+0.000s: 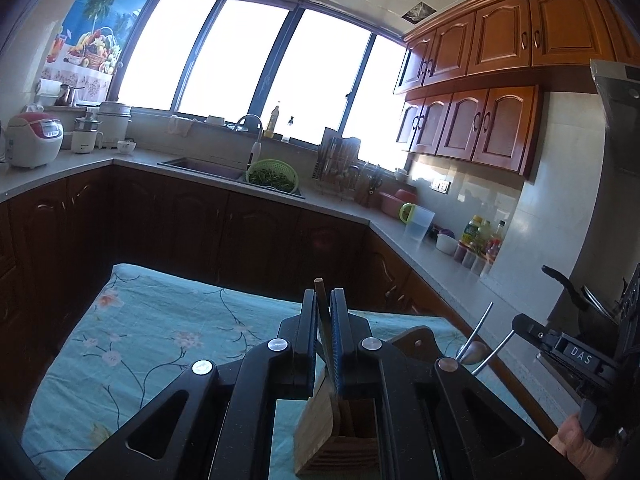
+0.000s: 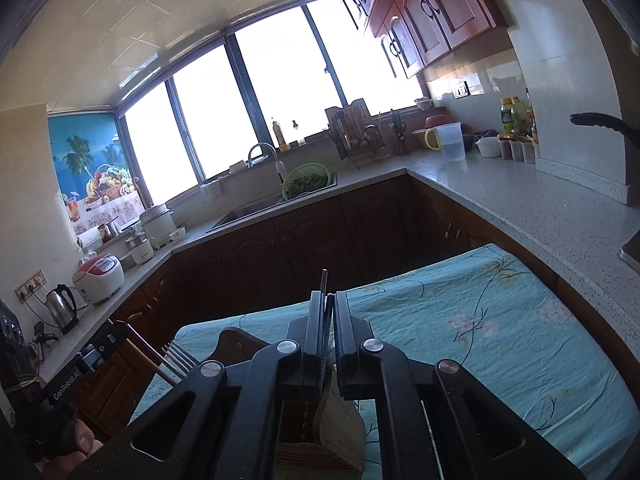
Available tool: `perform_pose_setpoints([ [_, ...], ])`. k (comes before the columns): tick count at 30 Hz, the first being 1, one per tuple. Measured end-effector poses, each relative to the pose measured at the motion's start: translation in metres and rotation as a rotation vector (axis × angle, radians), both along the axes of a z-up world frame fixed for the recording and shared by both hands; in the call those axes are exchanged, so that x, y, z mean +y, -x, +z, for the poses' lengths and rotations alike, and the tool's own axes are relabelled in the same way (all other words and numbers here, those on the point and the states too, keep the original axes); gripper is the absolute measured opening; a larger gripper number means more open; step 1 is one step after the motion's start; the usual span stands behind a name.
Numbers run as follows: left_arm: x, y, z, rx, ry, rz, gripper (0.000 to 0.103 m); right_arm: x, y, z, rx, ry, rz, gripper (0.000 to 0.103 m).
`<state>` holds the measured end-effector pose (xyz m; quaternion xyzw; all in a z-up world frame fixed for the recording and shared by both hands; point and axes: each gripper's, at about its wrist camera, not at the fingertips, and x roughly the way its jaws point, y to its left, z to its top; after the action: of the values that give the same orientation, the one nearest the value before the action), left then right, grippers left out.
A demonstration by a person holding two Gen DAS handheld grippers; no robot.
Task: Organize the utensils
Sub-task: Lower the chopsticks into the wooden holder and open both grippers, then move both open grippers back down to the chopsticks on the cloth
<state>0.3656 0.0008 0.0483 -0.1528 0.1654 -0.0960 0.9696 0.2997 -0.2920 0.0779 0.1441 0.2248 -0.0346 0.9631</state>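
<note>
Two tools over one wooden holder (image 1: 340,436): left tool (image 1: 323,316) clamps one chopstick (image 1: 320,292); right tool (image 2: 329,320) clamps one metal utensil (image 2: 324,280).

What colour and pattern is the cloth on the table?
The cloth is light blue-green with pale flowers and dark thin branches, clearest in the right wrist view.

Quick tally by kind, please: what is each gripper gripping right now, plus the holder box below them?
Wooden stick, in left gripper: 1
Thin metal utensil, in right gripper: 1
Wooden utensil holder: 1
Total: 3
</note>
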Motion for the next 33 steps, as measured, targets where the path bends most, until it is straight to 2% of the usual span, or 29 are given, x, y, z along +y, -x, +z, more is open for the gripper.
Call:
perform_pose_setpoints([
  [9, 0.007, -0.003, 0.003, 0.013, -0.016, 0.0, 0.005, 0.002, -0.003, 0.0, 0.014, -0.008, -0.004, 0.005],
  [13, 0.008, -0.003, 0.005, 0.037, -0.003, -0.01, 0.006, -0.002, 0.0, 0.002, 0.011, -0.042, 0.007, 0.011],
  [14, 0.009, -0.002, 0.007, 0.04, 0.001, -0.011, 0.012, -0.003, 0.003, 0.004, 0.005, -0.05, 0.006, 0.017],
  [15, 0.01, 0.001, 0.007, 0.042, 0.004, -0.006, 0.025, -0.004, 0.006, 0.007, -0.003, -0.056, 0.004, 0.023],
  [16, 0.01, 0.004, 0.009, 0.038, 0.009, 0.004, 0.032, -0.006, 0.009, 0.01, -0.016, -0.067, 0.007, 0.042],
  [17, 0.013, 0.009, 0.011, 0.03, 0.013, 0.014, 0.044, -0.007, 0.013, 0.013, -0.031, -0.078, 0.009, 0.058],
  [18, 0.014, 0.014, 0.013, 0.021, 0.012, 0.028, 0.052, -0.008, 0.018, 0.016, -0.048, -0.086, 0.007, 0.063],
  [20, 0.015, 0.024, 0.015, 0.016, 0.007, 0.048, 0.058, -0.01, 0.029, 0.022, -0.073, -0.1, 0.004, 0.083],
  [22, 0.019, 0.035, 0.017, 0.017, 0.016, 0.05, 0.066, -0.012, 0.041, 0.027, -0.102, -0.118, 0.012, 0.095],
  [23, 0.02, 0.041, 0.016, 0.02, 0.017, 0.06, 0.075, -0.012, 0.048, 0.029, -0.115, -0.123, 0.014, 0.098],
  [24, 0.021, 0.049, 0.016, 0.016, 0.019, 0.067, 0.077, -0.012, 0.053, 0.03, -0.122, -0.124, 0.016, 0.099],
  [33, 0.025, 0.112, 0.002, 0.055, 0.009, 0.063, 0.079, -0.005, 0.107, 0.021, -0.096, -0.135, 0.034, 0.1],
])
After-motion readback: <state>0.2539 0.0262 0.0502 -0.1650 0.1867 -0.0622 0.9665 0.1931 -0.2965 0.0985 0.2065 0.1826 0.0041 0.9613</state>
